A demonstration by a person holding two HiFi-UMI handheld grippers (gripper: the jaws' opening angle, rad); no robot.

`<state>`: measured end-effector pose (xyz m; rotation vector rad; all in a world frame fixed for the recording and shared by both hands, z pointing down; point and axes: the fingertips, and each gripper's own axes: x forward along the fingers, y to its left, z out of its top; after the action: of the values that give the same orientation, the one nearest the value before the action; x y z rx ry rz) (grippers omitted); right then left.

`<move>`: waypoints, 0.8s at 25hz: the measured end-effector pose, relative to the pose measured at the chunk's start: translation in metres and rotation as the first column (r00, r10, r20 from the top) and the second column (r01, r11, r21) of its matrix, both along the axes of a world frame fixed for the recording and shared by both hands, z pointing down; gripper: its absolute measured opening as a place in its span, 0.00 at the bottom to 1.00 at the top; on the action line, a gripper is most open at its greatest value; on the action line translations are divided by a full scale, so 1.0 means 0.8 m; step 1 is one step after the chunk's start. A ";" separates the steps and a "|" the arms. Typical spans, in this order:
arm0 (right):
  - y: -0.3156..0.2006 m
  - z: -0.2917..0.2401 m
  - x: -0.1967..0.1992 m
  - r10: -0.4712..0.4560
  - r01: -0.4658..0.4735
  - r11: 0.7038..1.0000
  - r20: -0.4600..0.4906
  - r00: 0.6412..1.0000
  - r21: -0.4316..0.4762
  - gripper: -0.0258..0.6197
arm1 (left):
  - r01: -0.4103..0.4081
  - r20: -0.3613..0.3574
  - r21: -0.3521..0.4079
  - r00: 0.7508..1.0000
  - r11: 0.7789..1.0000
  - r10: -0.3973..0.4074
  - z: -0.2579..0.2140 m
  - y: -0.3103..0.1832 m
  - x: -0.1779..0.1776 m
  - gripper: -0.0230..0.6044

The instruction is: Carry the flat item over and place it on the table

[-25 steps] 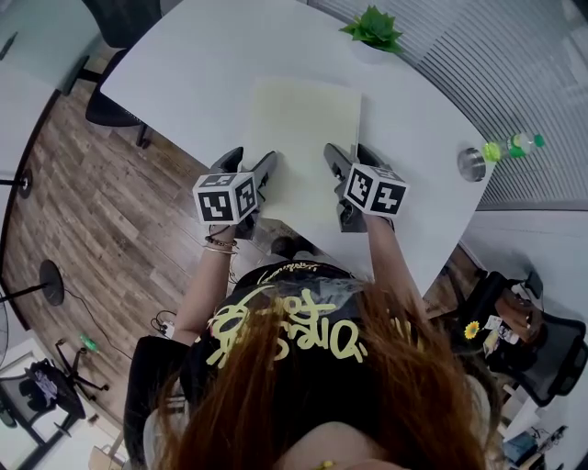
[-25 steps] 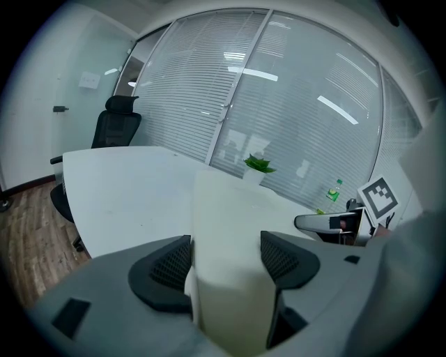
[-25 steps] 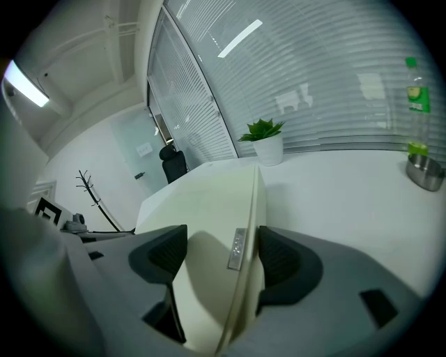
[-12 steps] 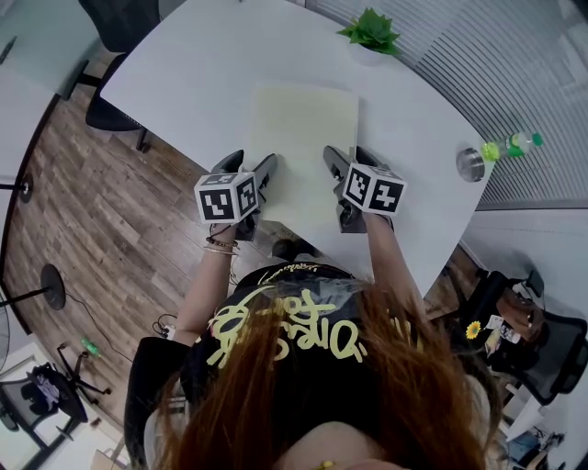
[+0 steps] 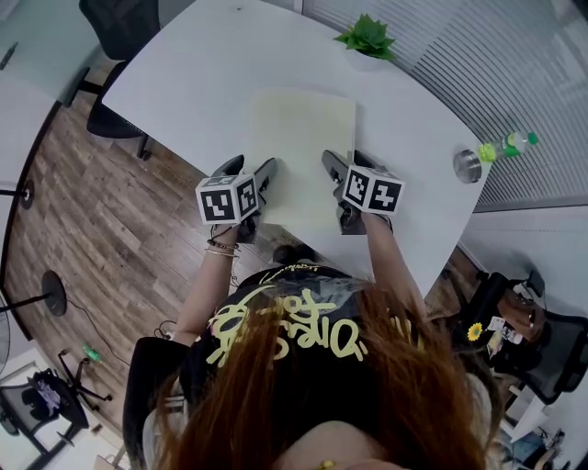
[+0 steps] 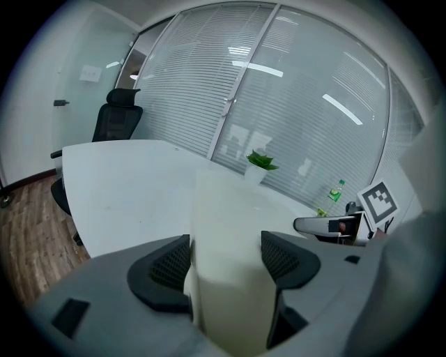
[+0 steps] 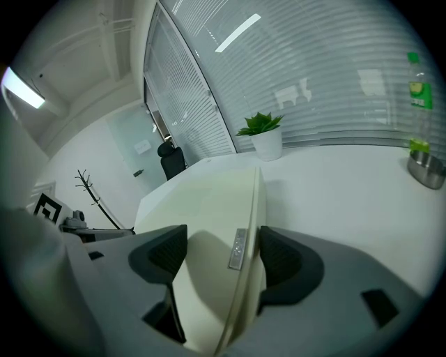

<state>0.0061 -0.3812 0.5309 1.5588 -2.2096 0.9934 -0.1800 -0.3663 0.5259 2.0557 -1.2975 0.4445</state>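
Note:
A pale yellow-green flat board (image 5: pixel 303 147) hangs level over the white table (image 5: pixel 193 73), its near edge toward the person. My left gripper (image 5: pixel 254 171) is shut on the board's near left corner, and my right gripper (image 5: pixel 345 165) is shut on its near right edge. In the left gripper view the board (image 6: pixel 230 223) fills the gap between the jaws of the left gripper (image 6: pixel 226 259). The right gripper view shows the board's (image 7: pixel 209 202) thin edge running between the jaws of the right gripper (image 7: pixel 223 254). Whether the board touches the tabletop is not clear.
A potted plant (image 5: pixel 369 35) stands at the table's far edge. A green-capped bottle (image 5: pixel 507 146) and a metal cup (image 5: pixel 468 165) sit at the right end. A black office chair (image 5: pixel 115 20) is beyond the far left corner. Wooden floor lies to the left.
Both grippers and the board have edged slightly farther over the table. The grip on each side is unchanged.

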 end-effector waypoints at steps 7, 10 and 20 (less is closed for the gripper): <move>0.003 -0.009 -0.002 -0.016 0.019 0.999 -0.052 0.999 0.046 0.54 | -0.008 0.010 0.019 1.000 1.000 0.008 -0.007 0.000 0.001 0.54; 0.004 -0.016 -0.002 -0.020 0.025 0.996 -0.071 0.997 0.082 0.54 | -0.001 0.017 0.045 1.000 0.999 0.000 -0.013 -0.002 0.000 0.52; 0.001 -0.067 -0.014 -0.052 0.071 0.970 -0.087 0.995 0.231 0.54 | 0.040 -0.008 0.185 0.999 0.982 -0.039 -0.062 -0.015 -0.008 0.50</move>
<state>-0.0052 -0.3805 0.4776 1.5828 -2.3726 0.6590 -0.1862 -0.3786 0.4761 2.1767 -1.4212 0.3112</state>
